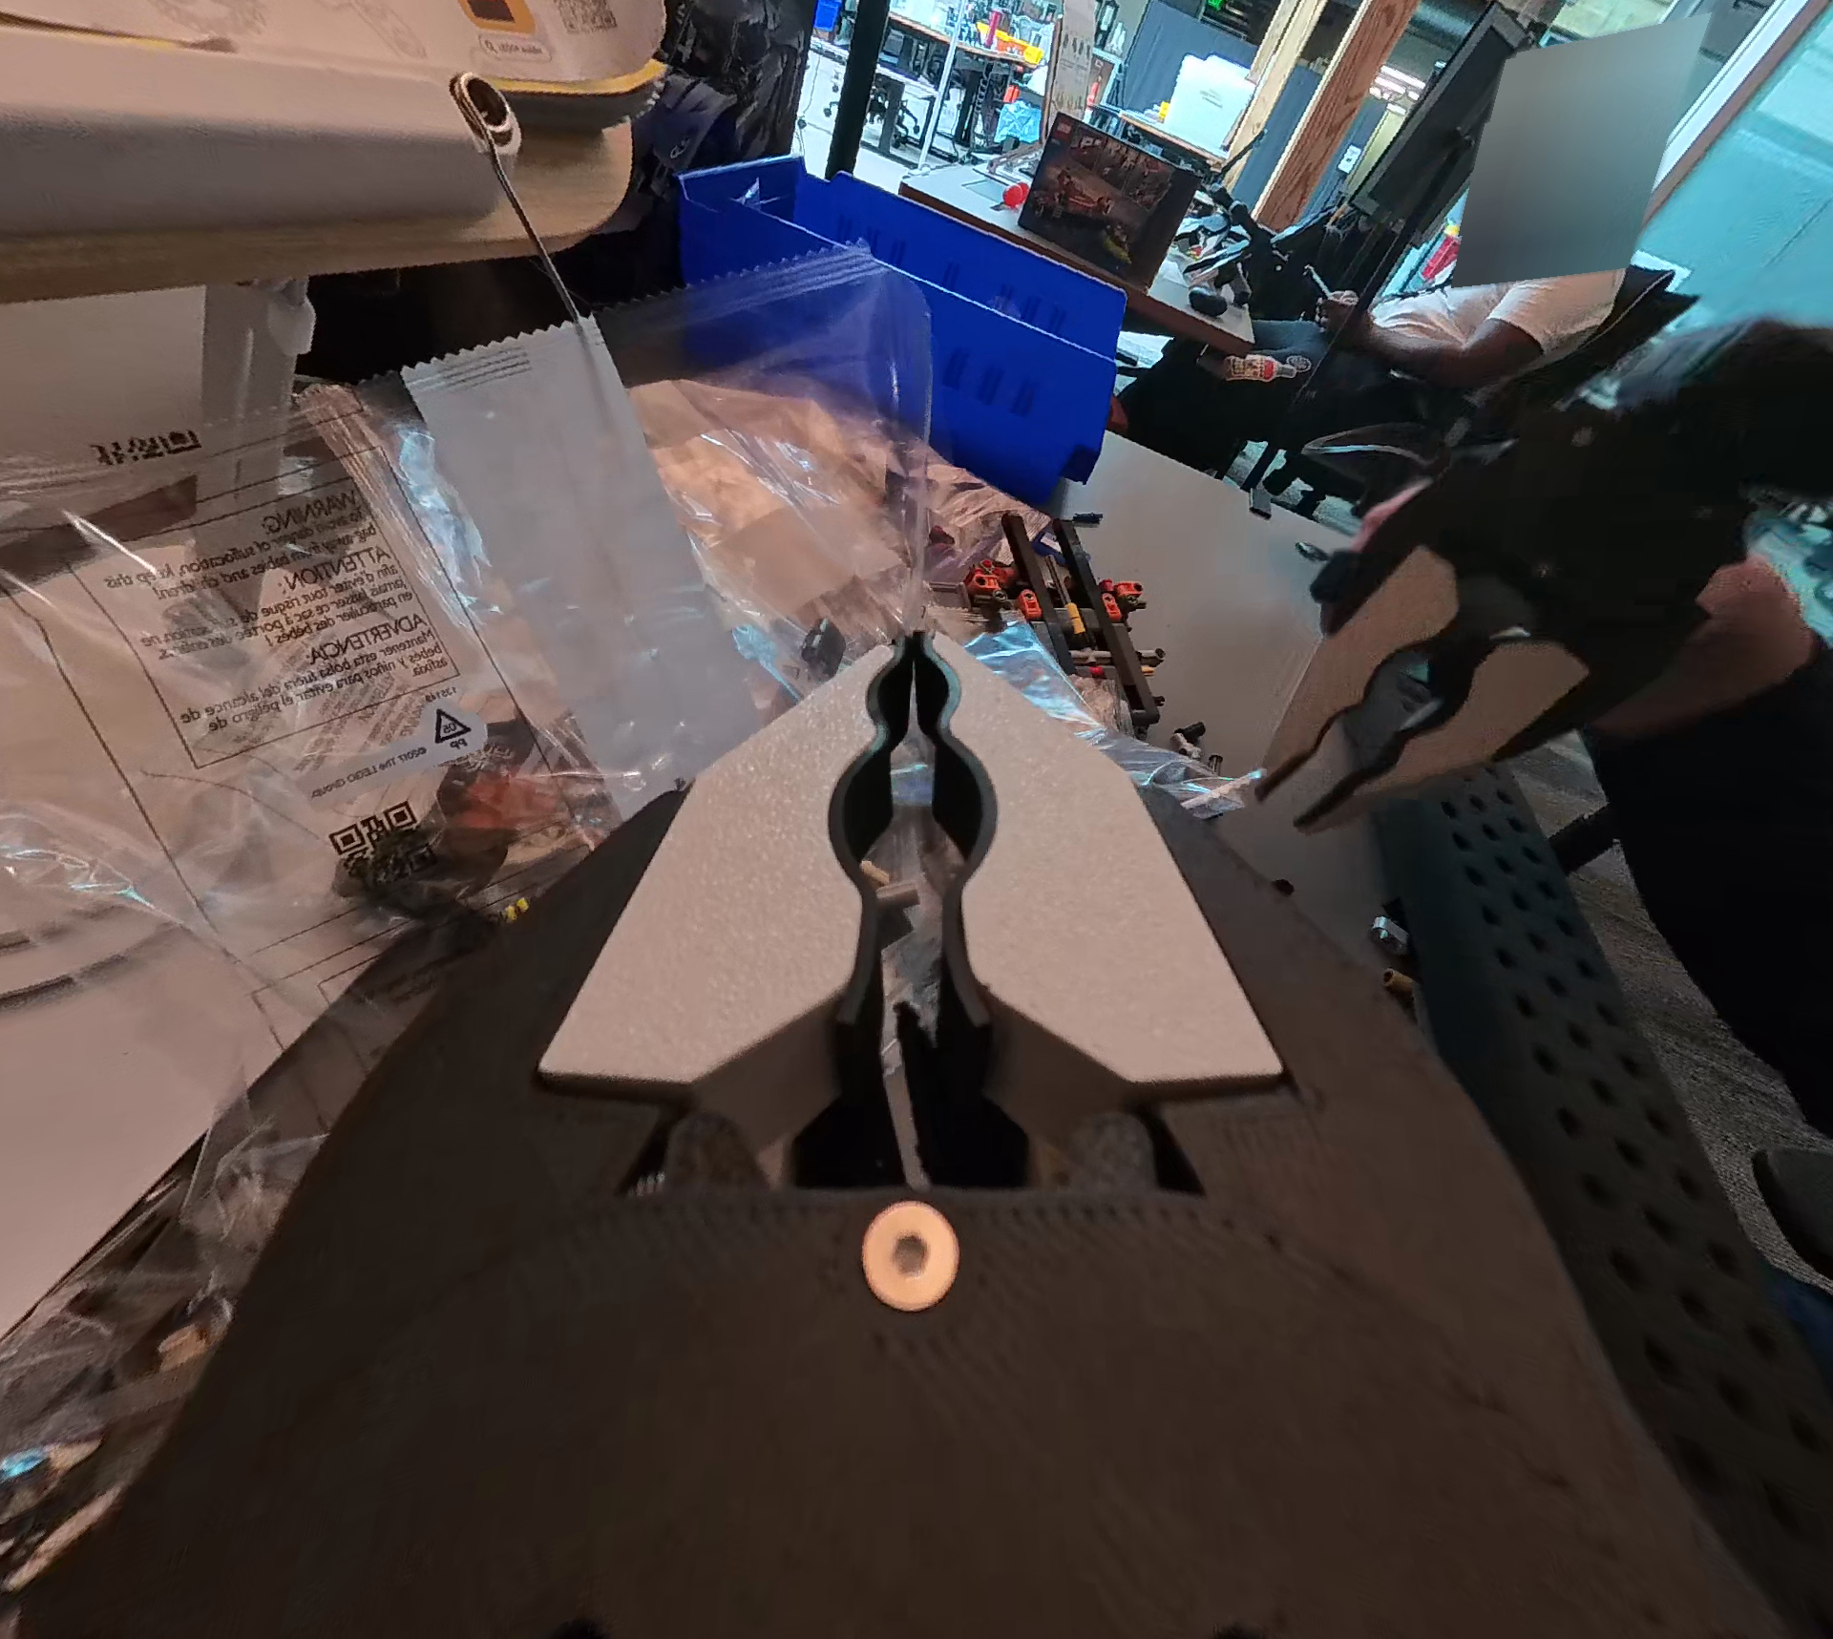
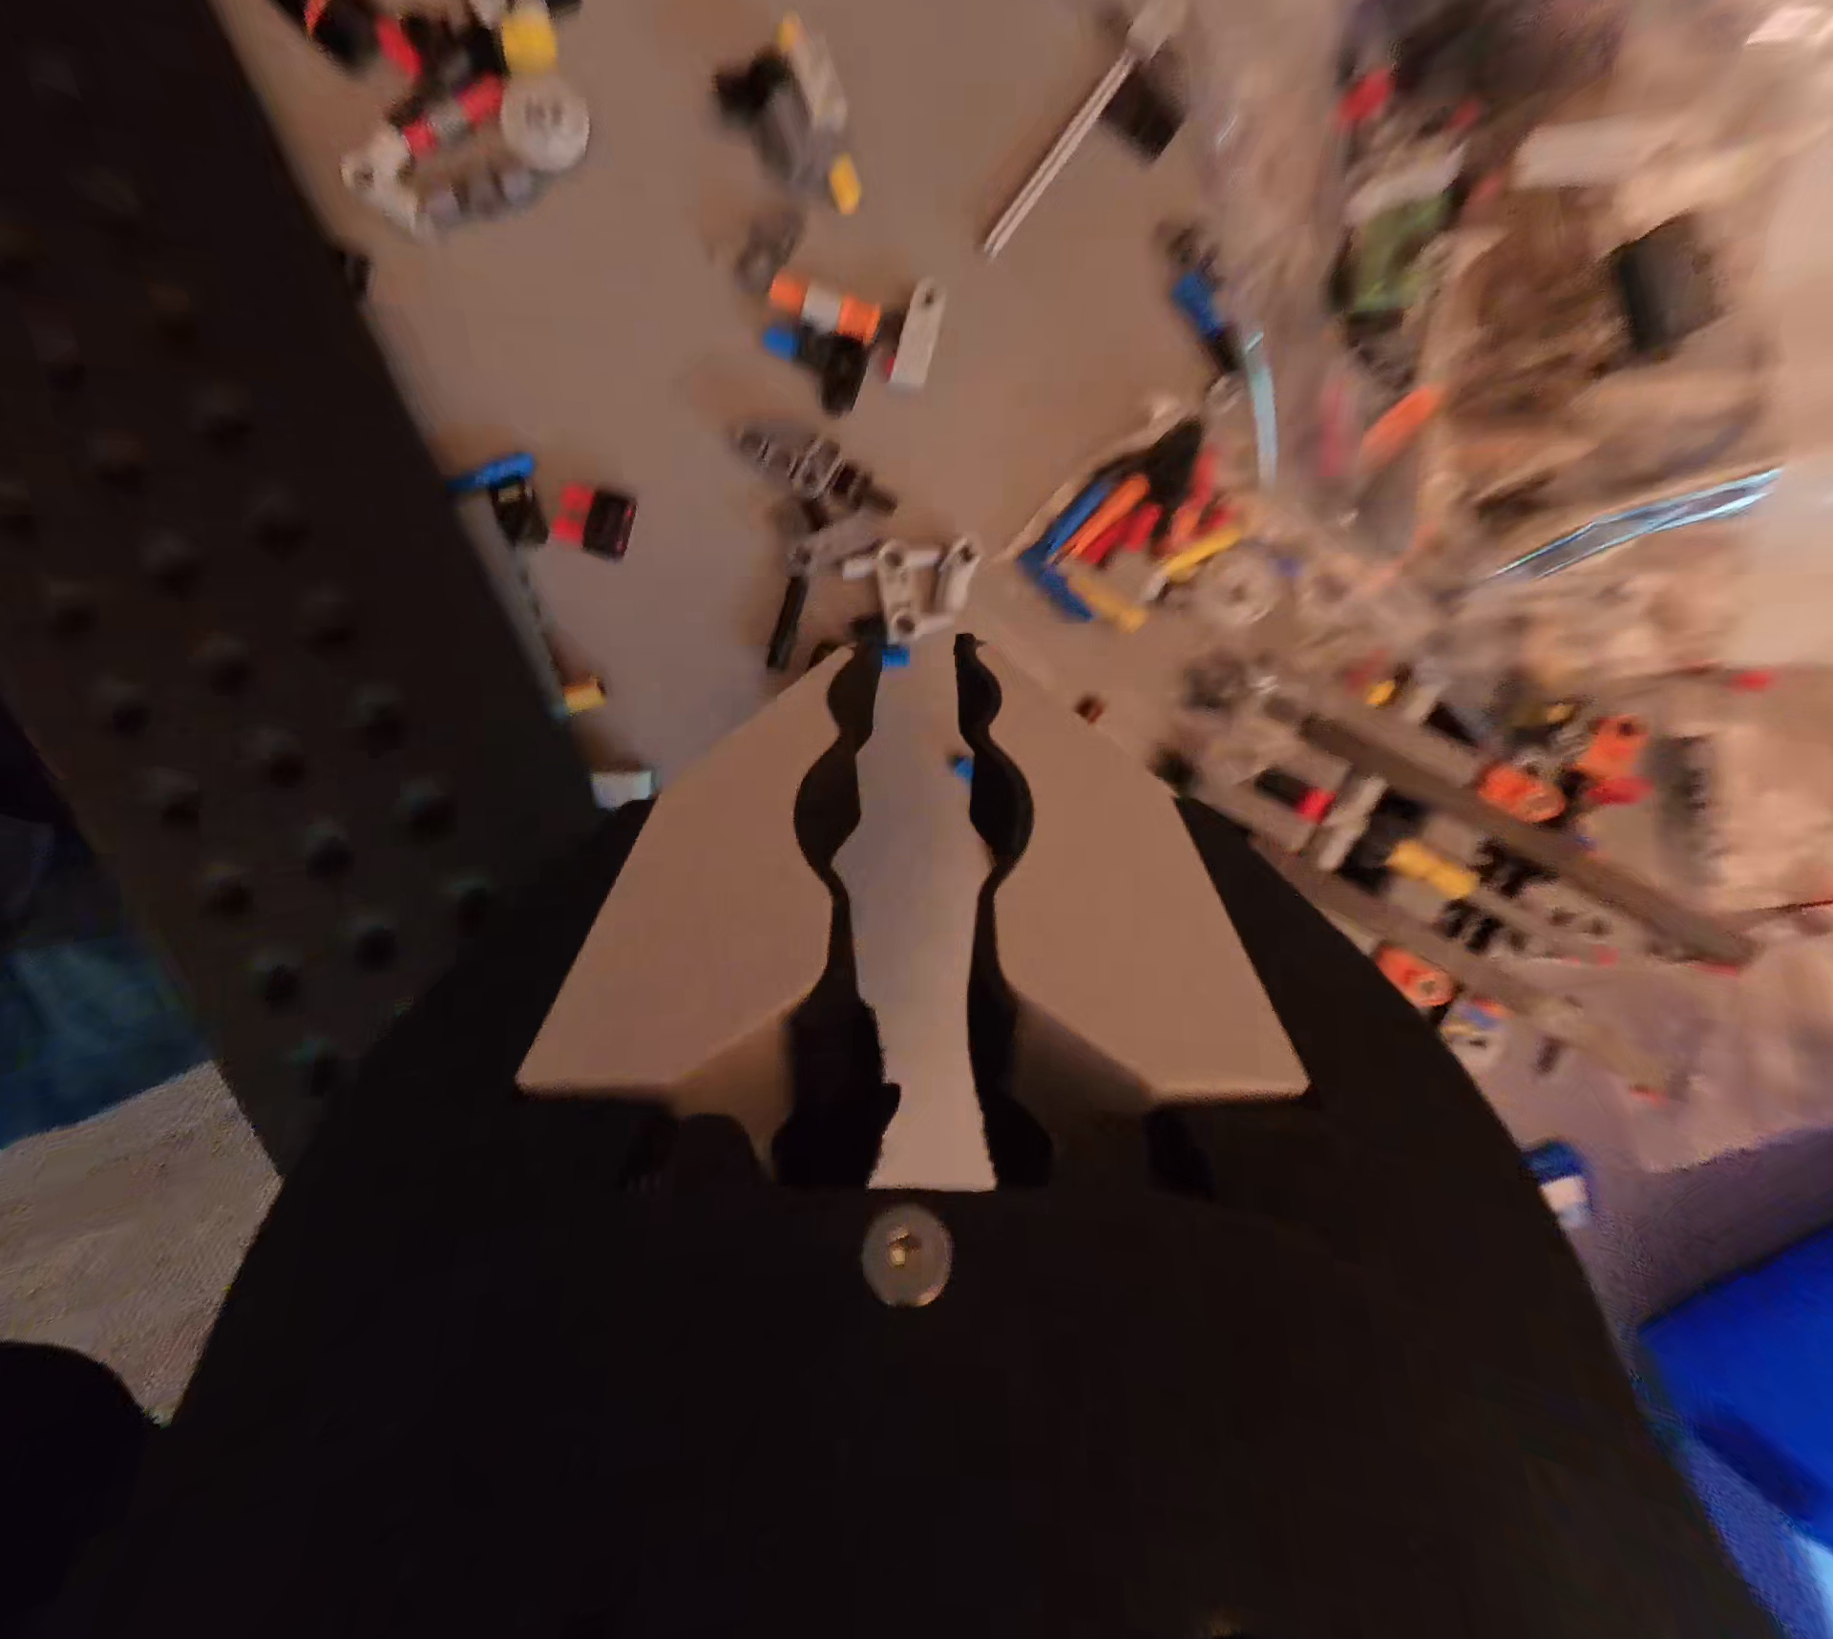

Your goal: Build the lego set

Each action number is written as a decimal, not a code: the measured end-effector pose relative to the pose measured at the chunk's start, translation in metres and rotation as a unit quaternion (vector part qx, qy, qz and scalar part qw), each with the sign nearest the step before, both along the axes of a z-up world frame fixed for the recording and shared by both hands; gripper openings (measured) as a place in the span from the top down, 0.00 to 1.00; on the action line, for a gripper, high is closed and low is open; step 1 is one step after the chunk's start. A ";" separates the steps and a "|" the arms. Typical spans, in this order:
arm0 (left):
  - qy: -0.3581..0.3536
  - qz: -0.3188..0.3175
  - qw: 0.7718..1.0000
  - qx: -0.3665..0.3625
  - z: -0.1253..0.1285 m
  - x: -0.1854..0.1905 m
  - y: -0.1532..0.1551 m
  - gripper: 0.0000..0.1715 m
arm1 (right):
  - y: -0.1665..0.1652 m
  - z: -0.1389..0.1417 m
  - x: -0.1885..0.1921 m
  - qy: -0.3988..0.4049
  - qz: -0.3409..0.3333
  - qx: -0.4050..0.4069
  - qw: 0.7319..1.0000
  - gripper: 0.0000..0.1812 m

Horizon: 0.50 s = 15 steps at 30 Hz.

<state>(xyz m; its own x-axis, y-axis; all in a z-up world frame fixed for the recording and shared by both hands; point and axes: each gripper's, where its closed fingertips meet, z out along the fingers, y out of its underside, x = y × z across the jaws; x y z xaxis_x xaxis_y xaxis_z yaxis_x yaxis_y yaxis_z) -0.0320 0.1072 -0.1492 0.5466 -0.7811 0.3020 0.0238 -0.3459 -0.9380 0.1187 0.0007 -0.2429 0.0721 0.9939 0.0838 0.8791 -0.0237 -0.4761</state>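
Fingers of the left gripper (image 1: 917, 649) pinch a clear plastic bag (image 1: 794, 441). Right gripper (image 2: 917, 649) fingers stand apart, loose lego pieces (image 2: 922, 580) at twelve o'clock.

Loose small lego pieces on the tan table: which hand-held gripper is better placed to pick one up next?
Right. The right hand-held gripper is open just above the loose small lego pieces, while the left hand-held gripper looks shut on a clear plastic bag.
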 end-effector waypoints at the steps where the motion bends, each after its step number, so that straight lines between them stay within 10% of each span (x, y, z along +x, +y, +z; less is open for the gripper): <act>1: 0.001 0.000 1.000 -0.001 -0.001 0.000 0.000 1.00 | -0.004 -0.010 0.005 -0.012 -0.005 -0.011 1.000 0.92; 15: 0.005 0.000 1.000 -0.003 -0.003 0.000 0.001 1.00 | -0.017 -0.036 0.007 -0.017 -0.017 -0.043 0.999 0.97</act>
<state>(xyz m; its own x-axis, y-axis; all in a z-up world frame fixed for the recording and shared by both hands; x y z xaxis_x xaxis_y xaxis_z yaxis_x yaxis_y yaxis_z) -0.0316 0.1081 -0.1522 0.5496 -0.7795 0.3005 0.0144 -0.3507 -0.9364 0.1253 -0.0166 -0.2785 0.1040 0.9946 0.0021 0.8928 -0.0925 -0.4410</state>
